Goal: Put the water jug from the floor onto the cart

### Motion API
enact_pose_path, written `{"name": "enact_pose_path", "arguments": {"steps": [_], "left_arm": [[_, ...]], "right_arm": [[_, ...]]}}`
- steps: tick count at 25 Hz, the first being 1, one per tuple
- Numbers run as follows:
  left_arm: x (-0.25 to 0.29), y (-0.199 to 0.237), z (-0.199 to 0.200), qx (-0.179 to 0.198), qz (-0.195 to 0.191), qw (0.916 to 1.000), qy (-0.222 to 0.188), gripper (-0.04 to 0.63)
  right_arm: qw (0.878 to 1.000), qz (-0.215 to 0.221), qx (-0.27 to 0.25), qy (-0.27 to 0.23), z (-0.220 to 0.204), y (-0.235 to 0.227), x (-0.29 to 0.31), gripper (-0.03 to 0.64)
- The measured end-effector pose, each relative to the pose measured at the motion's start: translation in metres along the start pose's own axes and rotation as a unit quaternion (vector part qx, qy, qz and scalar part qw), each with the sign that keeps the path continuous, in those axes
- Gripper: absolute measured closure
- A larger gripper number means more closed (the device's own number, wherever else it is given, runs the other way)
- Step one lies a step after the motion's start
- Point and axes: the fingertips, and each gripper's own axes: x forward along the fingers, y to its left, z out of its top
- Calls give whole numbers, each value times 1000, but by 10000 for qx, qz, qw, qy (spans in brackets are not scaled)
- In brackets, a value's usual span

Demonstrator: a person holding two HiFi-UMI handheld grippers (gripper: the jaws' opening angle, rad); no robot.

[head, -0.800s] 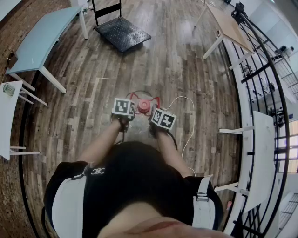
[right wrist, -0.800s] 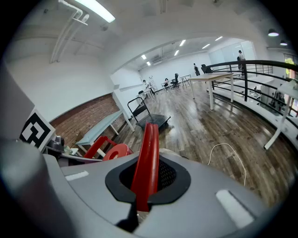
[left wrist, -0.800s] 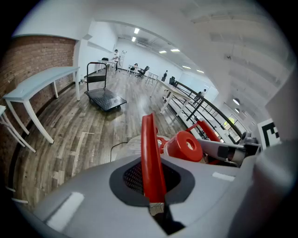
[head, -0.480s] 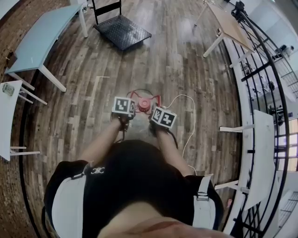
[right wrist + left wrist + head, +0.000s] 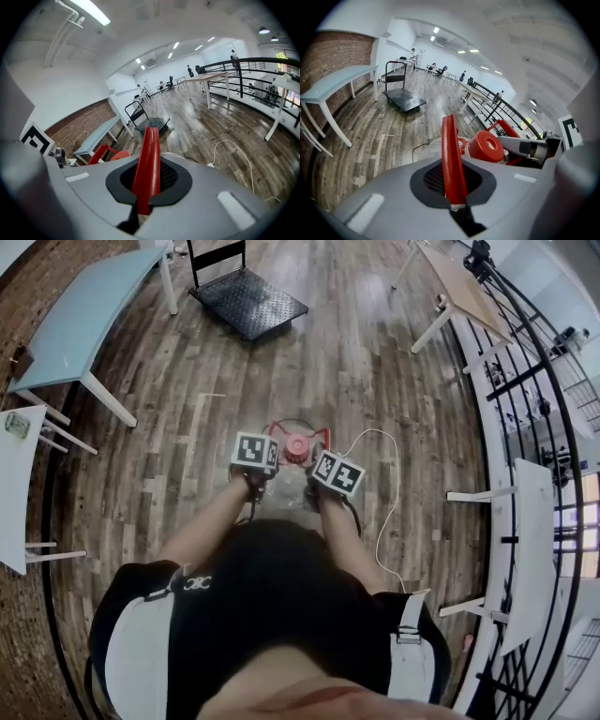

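change: in the head view the two grippers and the clear plastic water jug [image 5: 296, 450] sit a touch further up the frame than a moment ago, and the wood plank floor [image 5: 356, 371] and white cable [image 5: 384, 484] have slid under you. The shift is small.
meaning: my read is that you have started carrying. I can't confirm the base is off the floor, because your arms and the marker cubes cover it.
left gripper [image 5: 453, 199]: jaws are pinched tight on one bar of the red plastic carry handle [image 5: 451, 150], which runs straight up out of the jaws.
right gripper [image 5: 143, 197]: same, clamped on the opposite bar, with no gap showing.
jug location: right in front of your torso, between the two grippers, hanging by the handle.
cart: the black perforated flat-deck cart [image 5: 248, 304] is well apart from you, ahead and slightly to your left, and its deck is bare.
jug pointing: the round red screw cap [image 5: 486, 146] faces up toward your head.
long axis: vertical, so the head view looks almost straight down it. No obvious tilt.
remaining: walk it over and set it on the deck.
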Motion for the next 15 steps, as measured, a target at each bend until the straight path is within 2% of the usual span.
{"name": "enact_pose_path", "arguments": {"steps": [7, 15], "left_arm": [[-10, 24, 4, 92, -66, 9999, -16, 592], [-9, 51, 16, -154, -19, 9999, -63, 592]], "right_arm": [[9999, -6, 162, -53, -10, 20, 7, 600], [9998, 164, 10, 102, -4, 41, 31, 600]]}}
